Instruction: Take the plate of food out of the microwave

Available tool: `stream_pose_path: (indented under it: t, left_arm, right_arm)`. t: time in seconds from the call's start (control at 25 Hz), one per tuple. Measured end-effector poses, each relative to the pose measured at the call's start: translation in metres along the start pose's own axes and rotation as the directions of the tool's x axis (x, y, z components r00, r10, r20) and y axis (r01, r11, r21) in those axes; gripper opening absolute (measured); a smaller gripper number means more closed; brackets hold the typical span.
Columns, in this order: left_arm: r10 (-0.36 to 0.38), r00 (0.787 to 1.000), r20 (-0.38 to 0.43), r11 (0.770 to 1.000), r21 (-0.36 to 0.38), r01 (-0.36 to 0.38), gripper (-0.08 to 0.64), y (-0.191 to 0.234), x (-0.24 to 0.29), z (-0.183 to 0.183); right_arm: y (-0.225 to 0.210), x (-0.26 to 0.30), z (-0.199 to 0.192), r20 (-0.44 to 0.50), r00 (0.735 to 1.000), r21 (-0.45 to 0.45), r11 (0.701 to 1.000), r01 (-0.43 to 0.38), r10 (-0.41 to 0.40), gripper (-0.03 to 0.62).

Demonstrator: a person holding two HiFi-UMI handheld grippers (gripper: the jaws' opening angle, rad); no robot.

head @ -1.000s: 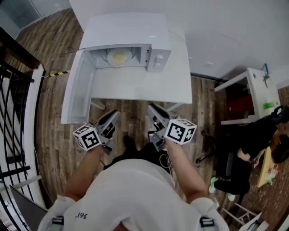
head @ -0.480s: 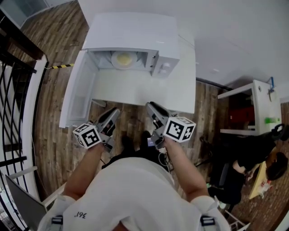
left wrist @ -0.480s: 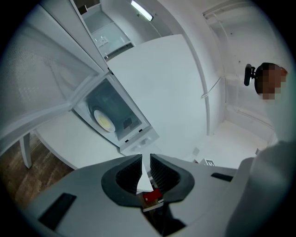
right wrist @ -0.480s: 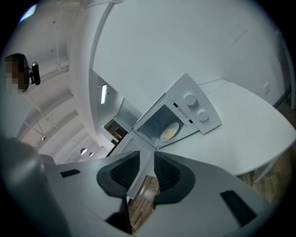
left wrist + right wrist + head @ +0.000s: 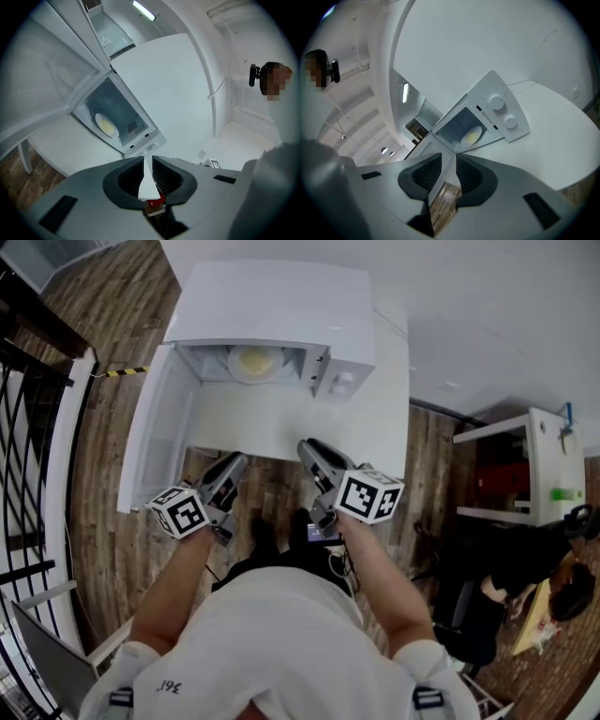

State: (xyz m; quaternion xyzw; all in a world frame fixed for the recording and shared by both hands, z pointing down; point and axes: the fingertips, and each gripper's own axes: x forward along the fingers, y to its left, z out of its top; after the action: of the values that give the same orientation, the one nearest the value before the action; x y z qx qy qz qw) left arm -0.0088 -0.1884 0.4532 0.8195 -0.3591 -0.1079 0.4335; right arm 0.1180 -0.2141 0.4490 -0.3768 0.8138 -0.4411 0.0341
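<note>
The white microwave [image 5: 272,306] stands on a white table [image 5: 281,423], its door [image 5: 155,437] swung wide to the left. Inside the cavity sits a round plate with yellow food [image 5: 255,362], also seen as the plate [image 5: 106,125] in the left gripper view and the plate [image 5: 471,136] in the right gripper view. My left gripper [image 5: 232,462] hovers at the table's near edge, jaws a narrow gap apart and empty. Beside it, my right gripper [image 5: 311,448] reaches just over that edge, open and holding nothing. Both point toward the cavity, well short of it.
The open door juts out along the table's left side. A black railing [image 5: 28,456] runs at far left. To the right stand a white desk [image 5: 530,442] and a seated person [image 5: 525,568]. Wooden floor [image 5: 272,488] lies below the grippers.
Both grippers have moved forward from over the floor to the table's near edge. Their jaws look the same as before. The plate has stayed in the microwave.
</note>
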Motion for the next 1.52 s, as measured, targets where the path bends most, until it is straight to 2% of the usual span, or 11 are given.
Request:
stream_pose_path:
  t: [0.24, 0.72, 0.96, 1.16, 1.36, 1.52]
  left_arm:
    - [0.048, 0.999, 0.012, 0.999, 0.022, -0.048, 0.039, 0.035, 0.031, 0.032]
    - [0.162, 0.987, 0.017, 0.987, 0.010, -0.162, 0.040, 0.117, 0.080, 0.073]
    - [0.236, 0.972, -0.008, 0.972, 0.012, -0.236, 0.040, 0.154, 0.097, 0.081]
    - [0.261, 0.965, -0.016, 0.965, 0.009, -0.261, 0.042, 0.171, 0.106, 0.089]
    - [0.281, 0.960, -0.005, 0.960, -0.007, -0.281, 0.091, 0.186, 0.112, 0.098]
    - [0.303, 0.953, -0.010, 0.953, 0.003, -0.303, 0.101, 0.196, 0.117, 0.103]
  right_arm:
    - [-0.014, 0.053, 0.031, 0.011, 1.000, -0.057, 0.998, 0.023, -0.023, 0.097]
    - [-0.071, 0.150, 0.058, 0.016, 0.986, -0.039, 0.985, 0.167, -0.167, 0.097]
    - [-0.094, 0.184, 0.061, 0.029, 0.966, -0.029, 0.965, 0.259, -0.258, 0.097]
    - [-0.107, 0.202, 0.064, 0.030, 0.952, -0.028, 0.951, 0.307, -0.306, 0.097]
    - [-0.120, 0.216, 0.063, 0.039, 0.934, -0.016, 0.934, 0.356, -0.355, 0.097]
    - [-0.132, 0.223, 0.061, 0.038, 0.904, -0.026, 0.904, 0.426, -0.425, 0.098]
